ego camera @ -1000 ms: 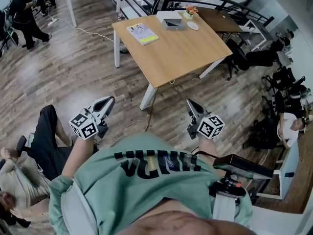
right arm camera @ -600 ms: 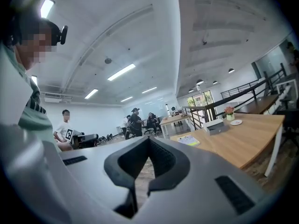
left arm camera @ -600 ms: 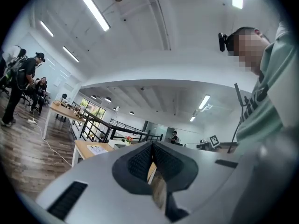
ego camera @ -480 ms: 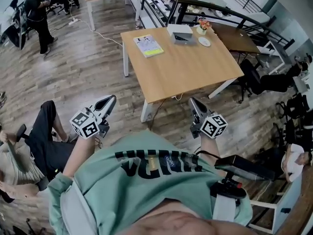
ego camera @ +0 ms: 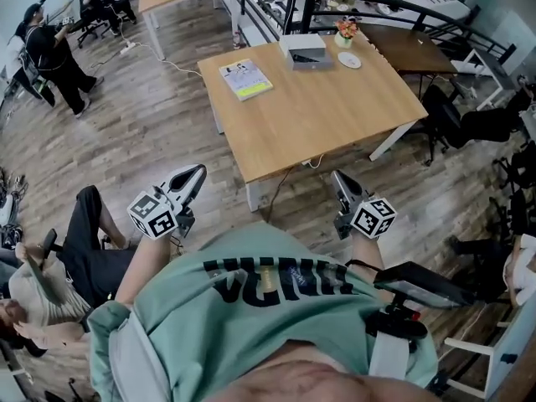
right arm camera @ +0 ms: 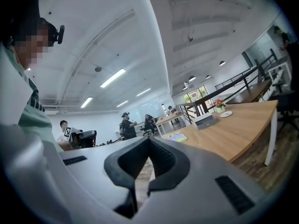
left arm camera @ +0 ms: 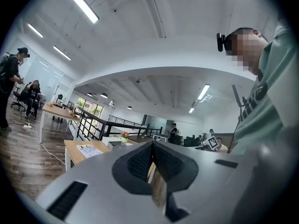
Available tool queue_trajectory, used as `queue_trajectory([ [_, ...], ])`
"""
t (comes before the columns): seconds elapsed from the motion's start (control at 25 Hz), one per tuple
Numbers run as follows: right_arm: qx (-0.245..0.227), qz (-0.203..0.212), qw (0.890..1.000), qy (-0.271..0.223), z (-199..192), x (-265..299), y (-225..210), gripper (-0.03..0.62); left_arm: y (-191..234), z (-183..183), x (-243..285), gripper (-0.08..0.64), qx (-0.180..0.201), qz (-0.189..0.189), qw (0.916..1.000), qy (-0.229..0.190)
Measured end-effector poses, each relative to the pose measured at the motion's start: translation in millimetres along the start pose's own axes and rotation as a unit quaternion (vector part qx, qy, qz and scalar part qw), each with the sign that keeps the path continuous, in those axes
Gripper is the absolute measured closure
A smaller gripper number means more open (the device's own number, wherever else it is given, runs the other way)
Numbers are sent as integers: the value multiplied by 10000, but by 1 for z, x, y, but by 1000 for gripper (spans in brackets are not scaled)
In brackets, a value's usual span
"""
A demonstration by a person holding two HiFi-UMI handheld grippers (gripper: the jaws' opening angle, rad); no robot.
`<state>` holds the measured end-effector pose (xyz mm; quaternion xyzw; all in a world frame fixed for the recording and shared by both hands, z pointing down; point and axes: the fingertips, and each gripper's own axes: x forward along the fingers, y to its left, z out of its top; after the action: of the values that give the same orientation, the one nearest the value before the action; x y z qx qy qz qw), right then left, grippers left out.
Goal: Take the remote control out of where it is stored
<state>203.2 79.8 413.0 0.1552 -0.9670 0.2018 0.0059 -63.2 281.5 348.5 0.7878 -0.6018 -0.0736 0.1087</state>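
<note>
My left gripper [ego camera: 193, 176] and right gripper [ego camera: 339, 179] are both clenched (empty). The table [ego camera: 335, 115] stands ahead of them.

The person wore a mint-green T-shirt [ego camera: 251, 329] with dark block lettering across the chest and short sleeves. The left tongs [ego camera: 194, 174] and right tongs [ego camera: 338, 178] each had a smooth pale-grey shell with slotted recesses and black ribbed pads [left arm camera: 139, 161] at the front. Behind each shell sat a white cube [ego camera: 153, 214] printed with black square markers. A thin black cable [ego camera: 358, 264] trailed behind the right tongs.
</note>
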Motion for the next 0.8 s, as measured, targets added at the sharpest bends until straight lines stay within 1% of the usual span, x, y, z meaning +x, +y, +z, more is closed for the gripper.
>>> queue_trajectory([
  [0.08, 46, -120, 9999, 12, -1, -2, -13, 588, 7, -1, 13, 555, -41, -60, 10000, -5],
  [0.2, 56, -326, 9995, 12, 1, 0, -23, 588, 18, -3, 31, 555, -112, -250, 9996, 42],
  [0.4, -141, -782, 9968, -65, 11, 20, -35, 588, 63, -7, 67, 555, -233, -761, 9968, 66],
  [0.52, -140, -1046, 9943, -168, 23, 44, -35, 588, 100, 6, 87, 555, -285, -1018, 9944, 55],
  [0.68, -305, -1314, 9907, -178, 37, 80, -24, 588, 148, 35, 101, 555, -217, -1324, 9910, 21],
  [0.8, -286, -1420, 9891, -259, 47, 113, -17, 588, 184, 46, 108, 555, -259, -1472, 9888, 12],
])
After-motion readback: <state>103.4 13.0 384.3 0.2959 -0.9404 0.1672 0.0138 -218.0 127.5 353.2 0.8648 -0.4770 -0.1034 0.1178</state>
